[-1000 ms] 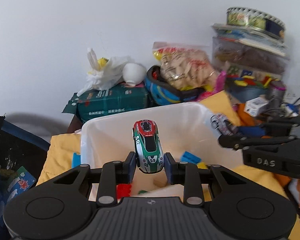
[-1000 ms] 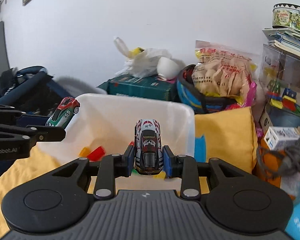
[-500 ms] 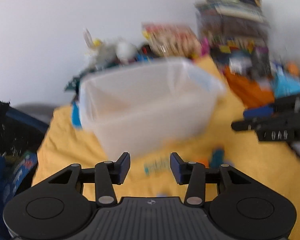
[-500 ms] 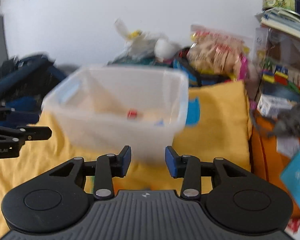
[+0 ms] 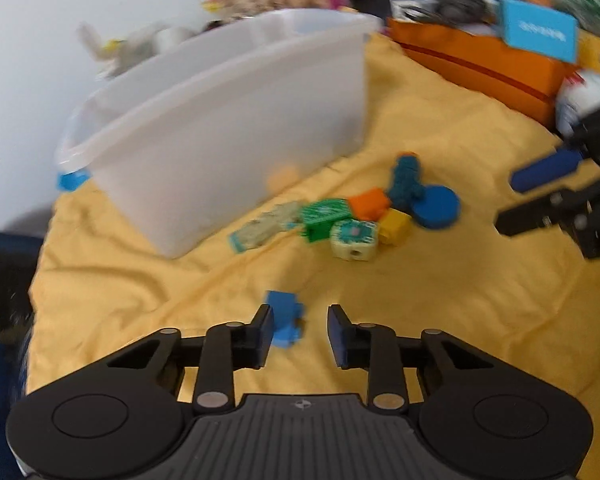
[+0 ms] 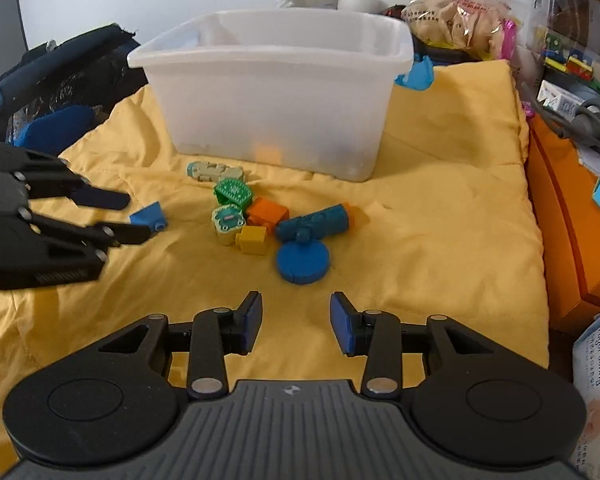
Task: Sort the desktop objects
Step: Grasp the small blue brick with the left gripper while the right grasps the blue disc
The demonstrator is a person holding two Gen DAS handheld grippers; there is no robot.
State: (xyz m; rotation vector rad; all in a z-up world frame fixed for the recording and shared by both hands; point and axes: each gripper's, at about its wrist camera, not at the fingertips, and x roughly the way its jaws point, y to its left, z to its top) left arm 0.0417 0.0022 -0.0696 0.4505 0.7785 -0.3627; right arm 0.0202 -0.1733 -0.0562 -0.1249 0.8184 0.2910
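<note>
A white plastic bin stands on the yellow cloth; it also shows in the left wrist view. In front of it lies a heap of small toys: a green block, an orange block, a yellow block, a dark blue cylinder and a blue disc. A small blue block lies between my left gripper's open fingers, near the left one. My right gripper is open and empty, short of the blue disc.
An orange box lines the right edge of the cloth. A dark bag sits at the left. Snack bags and stacked boxes stand behind the bin. The left gripper shows at the left of the right wrist view.
Both grippers held toy cars over the bin a second ago; both are now open and empty, drawn back and lowered toward the cloth in front of the bin.
</note>
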